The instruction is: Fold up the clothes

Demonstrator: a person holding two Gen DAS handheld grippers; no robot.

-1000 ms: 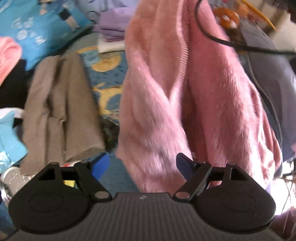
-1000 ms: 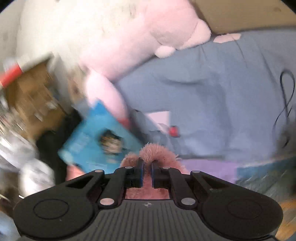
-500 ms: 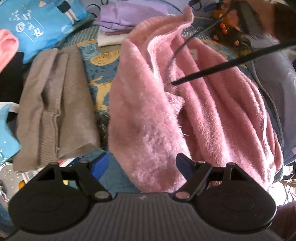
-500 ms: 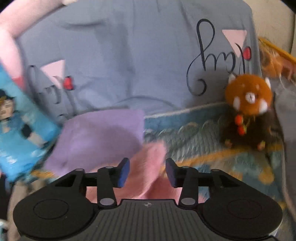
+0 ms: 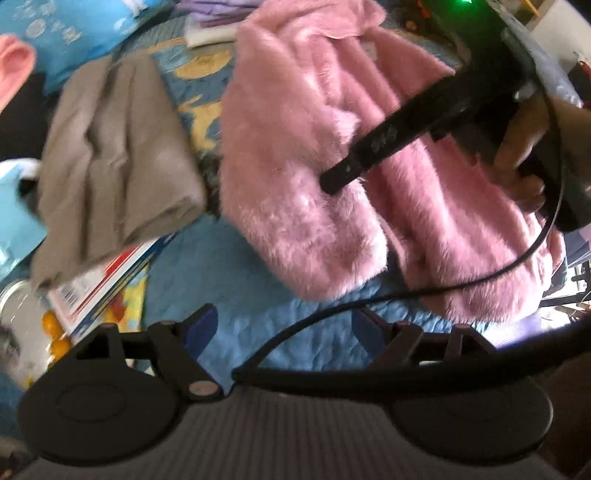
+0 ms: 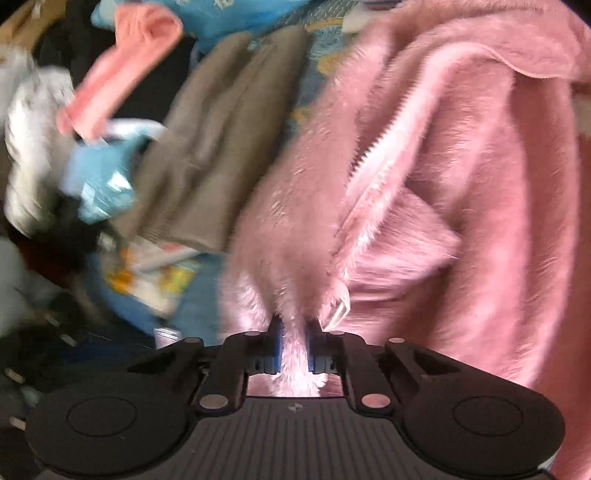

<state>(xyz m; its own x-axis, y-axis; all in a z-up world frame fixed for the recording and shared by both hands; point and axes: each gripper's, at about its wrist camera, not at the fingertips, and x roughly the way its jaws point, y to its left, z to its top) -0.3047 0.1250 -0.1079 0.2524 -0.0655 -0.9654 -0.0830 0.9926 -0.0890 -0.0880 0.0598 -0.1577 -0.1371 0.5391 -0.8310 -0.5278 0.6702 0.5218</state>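
A fluffy pink zip jacket [image 5: 314,184] lies crumpled on the blue patterned quilt [image 5: 258,288]. My left gripper [image 5: 284,328] is open just short of the jacket's near hem, holding nothing. In the left wrist view, my right gripper [image 5: 343,173] reaches in from the upper right, held by a hand [image 5: 517,162], with its tip pressed into the jacket. The right wrist view shows the right gripper [image 6: 294,343] shut on a tuft of the pink jacket [image 6: 461,184] near the zip edge [image 6: 384,147].
A folded grey garment [image 5: 110,155] lies left of the jacket, over a printed booklet [image 5: 110,273]. A blue printed pillow [image 5: 74,33] and folded purple clothes [image 5: 214,7] sit farther back. A black cable [image 5: 406,295] crosses before my left gripper. A salmon cloth [image 6: 129,55] lies far left.
The jacket went from hanging up to lying on the quilt. My right gripper let go of it, swung down and shut on it again. My left gripper drew back a little.
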